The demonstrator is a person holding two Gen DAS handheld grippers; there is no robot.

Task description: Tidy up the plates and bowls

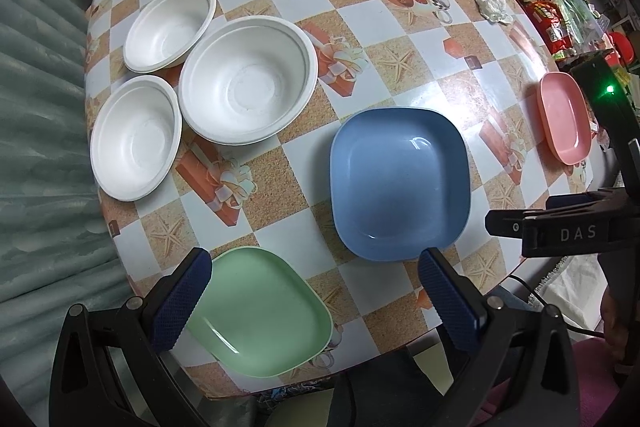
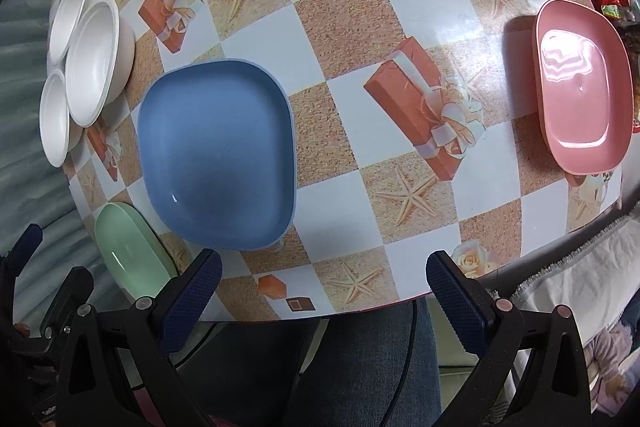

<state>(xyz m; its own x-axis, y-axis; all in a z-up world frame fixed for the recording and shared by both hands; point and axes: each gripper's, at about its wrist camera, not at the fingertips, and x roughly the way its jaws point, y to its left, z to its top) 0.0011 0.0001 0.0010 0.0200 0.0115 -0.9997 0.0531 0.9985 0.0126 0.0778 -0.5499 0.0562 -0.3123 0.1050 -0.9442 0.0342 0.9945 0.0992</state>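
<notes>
Both jaws spread, gripping nothing — left hand-held gripper (image 1: 316, 279) above the green plate (image 1: 260, 311), right hand-held gripper (image 2: 324, 281) at the tabletop (image 2: 360, 7) edge. Blue plate (image 2: 218, 155) central, pink plate (image 2: 582, 87) right, three white bowls (image 1: 248, 81) clustered left.

3 white bowls (image 1: 248, 79) clustered; blue (image 1: 400, 183), green (image 1: 260, 311), pink plates (image 1: 566, 117) apart

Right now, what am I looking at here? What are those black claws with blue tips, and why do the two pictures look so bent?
Each picture comes from a wide-angle camera on a hand-held clamp that a person carries; hence the bending. One view looks past the left gripper, the other past the right gripper. Both are open and hold nothing. On the checked table lie three white bowls, a blue plate, a green plate and a pink plate, all apart, none stacked.
</notes>
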